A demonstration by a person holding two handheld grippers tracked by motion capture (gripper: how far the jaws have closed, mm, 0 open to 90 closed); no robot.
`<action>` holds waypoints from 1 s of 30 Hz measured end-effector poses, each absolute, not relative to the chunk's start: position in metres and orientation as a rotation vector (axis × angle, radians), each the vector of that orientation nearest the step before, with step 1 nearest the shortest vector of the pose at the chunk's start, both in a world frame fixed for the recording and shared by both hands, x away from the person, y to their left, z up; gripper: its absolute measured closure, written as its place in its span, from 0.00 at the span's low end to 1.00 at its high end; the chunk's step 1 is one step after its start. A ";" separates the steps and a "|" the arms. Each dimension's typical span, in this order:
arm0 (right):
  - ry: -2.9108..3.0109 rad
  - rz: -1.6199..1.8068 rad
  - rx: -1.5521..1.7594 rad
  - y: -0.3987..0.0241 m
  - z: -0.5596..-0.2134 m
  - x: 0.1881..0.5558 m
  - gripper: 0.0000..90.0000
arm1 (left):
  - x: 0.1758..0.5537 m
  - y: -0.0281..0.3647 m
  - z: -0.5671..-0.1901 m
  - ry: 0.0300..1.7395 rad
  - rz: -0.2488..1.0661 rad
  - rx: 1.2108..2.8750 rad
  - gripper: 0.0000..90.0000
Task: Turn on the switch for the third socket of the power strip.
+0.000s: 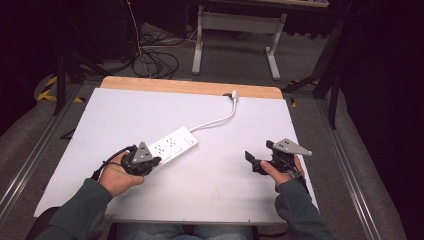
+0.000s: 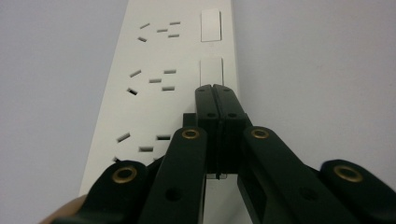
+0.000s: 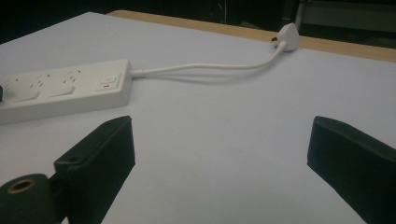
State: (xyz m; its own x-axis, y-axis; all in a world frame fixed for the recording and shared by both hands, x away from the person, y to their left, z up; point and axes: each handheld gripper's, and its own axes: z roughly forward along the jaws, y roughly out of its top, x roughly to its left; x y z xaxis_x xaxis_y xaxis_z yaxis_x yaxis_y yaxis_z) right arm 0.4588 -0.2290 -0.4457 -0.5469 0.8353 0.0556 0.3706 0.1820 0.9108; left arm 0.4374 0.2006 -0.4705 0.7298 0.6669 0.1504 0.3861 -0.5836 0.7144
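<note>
Left gripper (image 2: pixel 215 88), jaws pressed together with nothing between them, its joined tips poised at the near edge of a rocker switch (image 2: pixel 211 71) on the white power strip (image 2: pixel 154 84); the closed jaws form a single narrow point, which suits pressing a small switch better than a spread pair would. Whether the tips touch the switch cannot be told. A second switch (image 2: pixel 210 24) lies farther along the same row, beside the socket holes. The left hand (image 1: pixel 116 177) comes in at the strip's near end.

From the strip's far end a white cable (image 1: pixel 216 120) curves to a plug (image 1: pixel 235 94) lying at the table's far wooden edge (image 1: pixel 190 86), apparently unplugged.

Right gripper (image 1: pixel 260 161), well to the right of the strip, jaws wide apart and empty, held just above the white tabletop (image 1: pixel 210 170); it seems to be parked clear of the work, leaving the strip to the other hand.
</note>
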 end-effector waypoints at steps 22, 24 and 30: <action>2.003 1.326 1.128 -0.230 -0.446 0.458 0.09 | 0.437 0.201 -0.471 0.797 0.537 2.241 1.00; 2.007 1.323 1.127 -0.229 -0.446 0.457 0.09 | 0.437 0.201 -0.471 0.804 0.533 2.237 1.00; 2.007 1.326 1.128 -0.229 -0.446 0.458 0.09 | 0.438 0.204 -0.467 0.813 0.526 2.181 1.00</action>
State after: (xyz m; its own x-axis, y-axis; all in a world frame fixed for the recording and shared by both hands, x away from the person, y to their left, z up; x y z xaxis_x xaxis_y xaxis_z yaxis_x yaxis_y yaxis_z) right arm 0.4580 -0.2294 -0.4459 -0.5454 0.8369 0.0473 0.3717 0.1909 0.9085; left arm 0.4384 0.2038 -0.4670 0.7156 0.6891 0.1147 0.3867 -0.5274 0.7565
